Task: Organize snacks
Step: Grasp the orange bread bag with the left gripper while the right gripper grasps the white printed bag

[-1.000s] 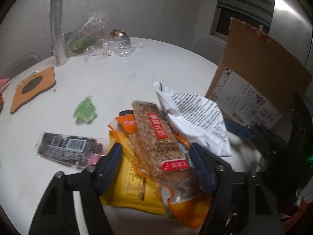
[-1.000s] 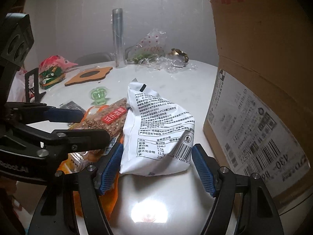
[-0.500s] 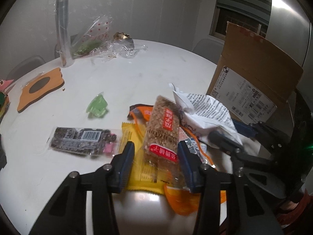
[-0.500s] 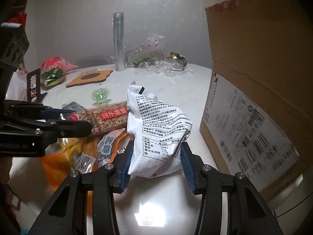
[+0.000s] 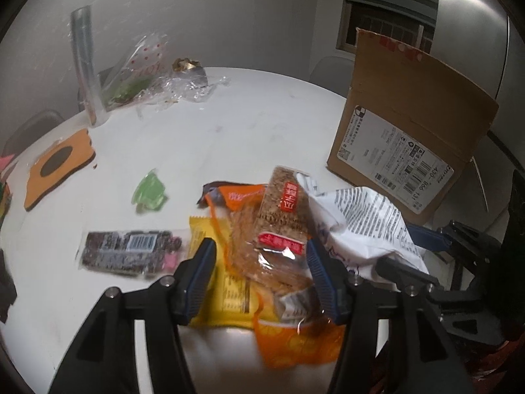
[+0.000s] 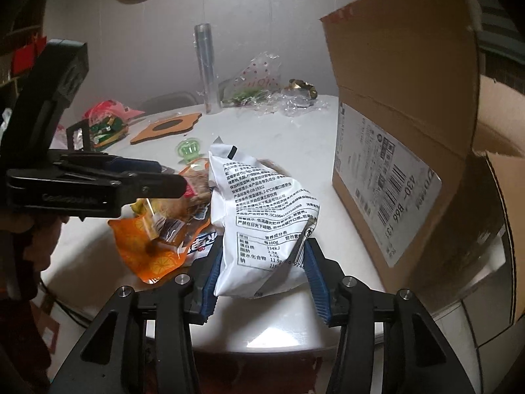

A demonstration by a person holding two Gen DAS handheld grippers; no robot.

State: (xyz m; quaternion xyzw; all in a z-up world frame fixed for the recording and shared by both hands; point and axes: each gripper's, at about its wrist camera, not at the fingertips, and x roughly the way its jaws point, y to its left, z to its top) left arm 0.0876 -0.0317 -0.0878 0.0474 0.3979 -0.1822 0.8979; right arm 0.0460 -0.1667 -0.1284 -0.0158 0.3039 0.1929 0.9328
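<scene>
A: Your left gripper (image 5: 261, 277): jaws opening around the brown sesame bar (image 5: 283, 226). The right pad sits against the wrapper; the left pad stands clear over the yellow packet (image 5: 218, 290). The bar lies on the orange pouch (image 5: 295, 341).

B: And your right gripper (image 6: 261, 279)?

A: Jaws opening too, with both pads against the lower end of the white printed bag (image 6: 262, 216).

B: Containers?

A: The cardboard box (image 6: 393, 151) stands on the worktop (image 5: 210, 131) just right of the bag, flap up; I cannot see its inside.

B: Changes since half a second ago?

A: You had both jaws narrower then. The bag now sits nearer the box.

B: Appearance?

A: The bar's wrapper is clear with red labels. The bag is white with black print and a barcode. A dark snack bar (image 5: 129, 251) and a green jelly cup (image 5: 149, 192) lie apart to the left.
</scene>
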